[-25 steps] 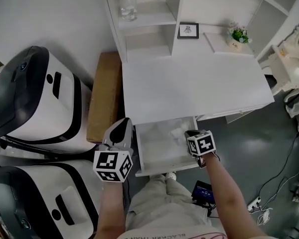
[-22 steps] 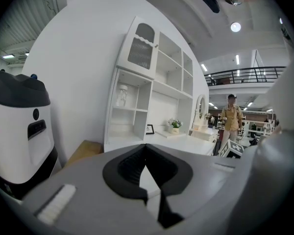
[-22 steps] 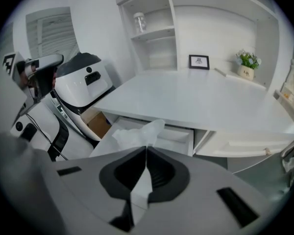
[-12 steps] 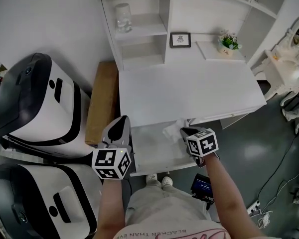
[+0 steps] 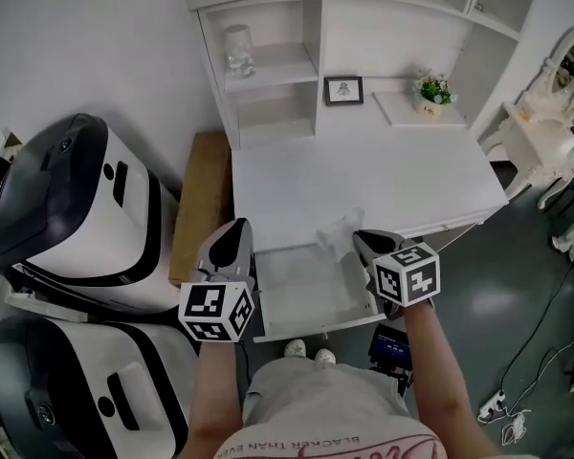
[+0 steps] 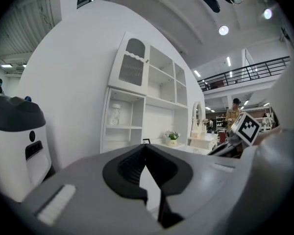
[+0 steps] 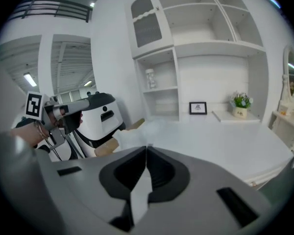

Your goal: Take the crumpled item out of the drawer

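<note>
The crumpled item (image 5: 336,229), a pale translucent wad, hangs above the back right corner of the open white drawer (image 5: 306,293), level with the desk's front edge. My right gripper (image 5: 358,238) is shut on it. In the right gripper view the wad shows as a hazy white shape (image 7: 150,129) just past the closed tips (image 7: 146,147), with a white strip pinched between the jaws. My left gripper (image 5: 232,230) hovers by the drawer's left side, shut and holding nothing; its closed tips (image 6: 146,146) show in the left gripper view.
The white desk (image 5: 364,175) carries a shelf unit with a glass jar (image 5: 237,50), a picture frame (image 5: 343,90) and a small potted plant (image 5: 431,92). Two large white-and-black machines (image 5: 72,208) and a brown board (image 5: 203,199) stand at the left. The person's feet (image 5: 306,354) are under the drawer.
My right gripper has risen out of the drawer with the crumpled item, from the drawer's inside up to the desk's front edge. The left gripper has hardly moved.
</note>
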A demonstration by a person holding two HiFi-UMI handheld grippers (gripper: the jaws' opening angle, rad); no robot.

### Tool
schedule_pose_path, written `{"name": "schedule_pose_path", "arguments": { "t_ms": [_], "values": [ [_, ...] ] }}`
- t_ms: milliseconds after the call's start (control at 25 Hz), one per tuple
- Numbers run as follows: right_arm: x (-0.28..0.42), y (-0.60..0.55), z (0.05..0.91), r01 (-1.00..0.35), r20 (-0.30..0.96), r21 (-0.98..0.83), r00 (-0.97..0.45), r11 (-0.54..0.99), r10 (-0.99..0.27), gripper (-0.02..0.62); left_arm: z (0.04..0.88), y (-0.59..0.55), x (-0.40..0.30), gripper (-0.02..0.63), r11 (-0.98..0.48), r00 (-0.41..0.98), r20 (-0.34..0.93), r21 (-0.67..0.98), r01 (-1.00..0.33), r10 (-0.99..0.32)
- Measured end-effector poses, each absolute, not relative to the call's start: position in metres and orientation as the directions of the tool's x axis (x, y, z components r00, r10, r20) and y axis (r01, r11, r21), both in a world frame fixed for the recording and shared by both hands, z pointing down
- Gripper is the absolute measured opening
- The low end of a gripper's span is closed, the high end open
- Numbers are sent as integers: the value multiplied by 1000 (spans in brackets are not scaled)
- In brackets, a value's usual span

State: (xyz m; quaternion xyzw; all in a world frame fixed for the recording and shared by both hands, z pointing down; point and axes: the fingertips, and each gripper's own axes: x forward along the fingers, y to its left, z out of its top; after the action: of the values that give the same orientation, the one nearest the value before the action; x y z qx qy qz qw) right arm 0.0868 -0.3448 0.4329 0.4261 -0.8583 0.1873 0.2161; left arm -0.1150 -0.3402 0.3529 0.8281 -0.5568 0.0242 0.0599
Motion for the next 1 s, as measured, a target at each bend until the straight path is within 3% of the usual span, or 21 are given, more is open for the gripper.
{"name": "schedule_pose_path", "arguments": {
  "t_ms": [400,1000],
  "values": [
    [73,-335,332,-813,357,33,-534,581,-767,14,310,-336,-109,9,-390,391,13,23,-920,-920],
    [73,-325,221,-851,111,90,-507,517,-854,12,216,-328,-122,9,-350,356,-196,-63,-935,-914]
  ]
}}
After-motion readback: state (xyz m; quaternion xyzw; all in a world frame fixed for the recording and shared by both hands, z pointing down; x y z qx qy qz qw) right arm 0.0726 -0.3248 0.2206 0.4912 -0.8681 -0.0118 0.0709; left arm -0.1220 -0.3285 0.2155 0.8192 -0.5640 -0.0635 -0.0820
